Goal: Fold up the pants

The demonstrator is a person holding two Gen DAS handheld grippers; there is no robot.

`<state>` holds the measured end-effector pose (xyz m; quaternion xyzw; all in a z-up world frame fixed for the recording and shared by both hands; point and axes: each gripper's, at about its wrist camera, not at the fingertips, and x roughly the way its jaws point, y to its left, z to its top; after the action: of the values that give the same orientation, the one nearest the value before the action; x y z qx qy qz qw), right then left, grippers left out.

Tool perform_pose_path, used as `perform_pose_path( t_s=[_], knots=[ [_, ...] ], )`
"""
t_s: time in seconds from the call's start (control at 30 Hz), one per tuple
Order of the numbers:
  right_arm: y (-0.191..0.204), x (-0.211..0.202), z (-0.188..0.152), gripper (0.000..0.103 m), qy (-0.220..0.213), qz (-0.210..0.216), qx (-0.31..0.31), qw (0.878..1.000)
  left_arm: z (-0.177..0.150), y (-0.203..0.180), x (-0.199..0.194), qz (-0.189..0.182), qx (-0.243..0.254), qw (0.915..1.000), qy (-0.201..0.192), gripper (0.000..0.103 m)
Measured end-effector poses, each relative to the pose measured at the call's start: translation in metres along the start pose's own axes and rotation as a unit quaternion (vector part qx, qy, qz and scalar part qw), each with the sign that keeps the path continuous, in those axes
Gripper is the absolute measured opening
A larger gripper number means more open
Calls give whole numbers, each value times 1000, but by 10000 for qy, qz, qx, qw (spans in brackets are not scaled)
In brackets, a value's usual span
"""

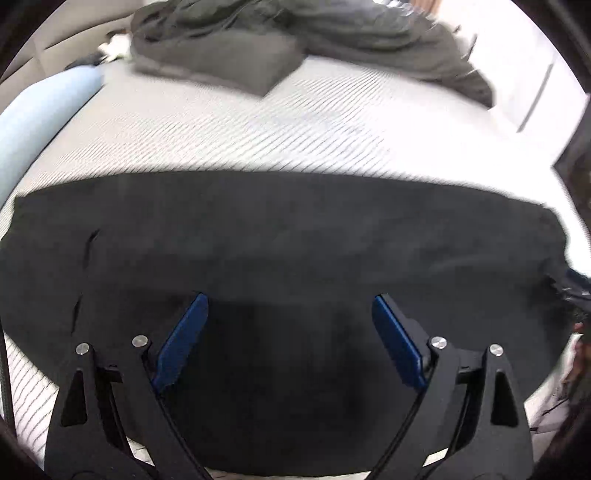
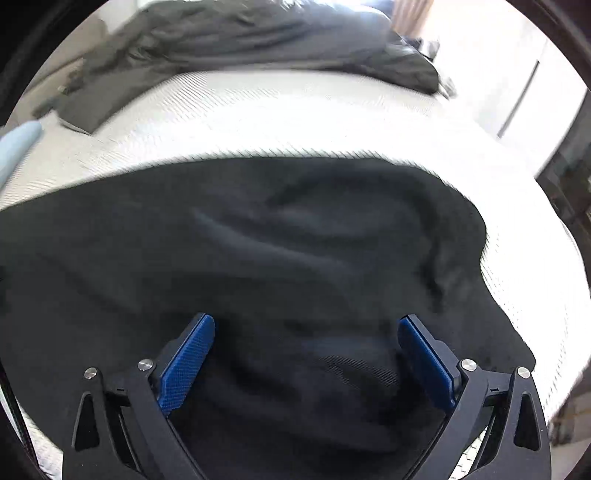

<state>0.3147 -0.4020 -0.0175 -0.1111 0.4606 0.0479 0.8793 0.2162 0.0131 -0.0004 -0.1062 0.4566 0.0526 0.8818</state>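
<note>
Left wrist view: the left gripper [image 1: 290, 308] hangs with jaws wide and empty above the flat black fabric pants [image 1: 280, 236], spread across the white ribbed mattress [image 1: 236, 129]. A pinch here may catch only one layer. Right wrist view: the right gripper [image 2: 306, 328], equally wide, sits over rumpled cloth; blur hides hems and waistband.

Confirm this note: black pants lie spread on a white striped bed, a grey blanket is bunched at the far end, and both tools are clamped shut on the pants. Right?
Not quite. Both wrist views show the left tool and right tool open above the black pants, gripping nothing. The white striped bed and bunched grey blanket are right.
</note>
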Motion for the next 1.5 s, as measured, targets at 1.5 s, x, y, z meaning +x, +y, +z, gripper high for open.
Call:
perform_pose_path(
  t_s=[1.5],
  knots=[
    [100, -123, -152, 99, -130, 3569, 1232, 9259, -135, 7, -100, -914, -942, 9908, 335, 75]
  ],
)
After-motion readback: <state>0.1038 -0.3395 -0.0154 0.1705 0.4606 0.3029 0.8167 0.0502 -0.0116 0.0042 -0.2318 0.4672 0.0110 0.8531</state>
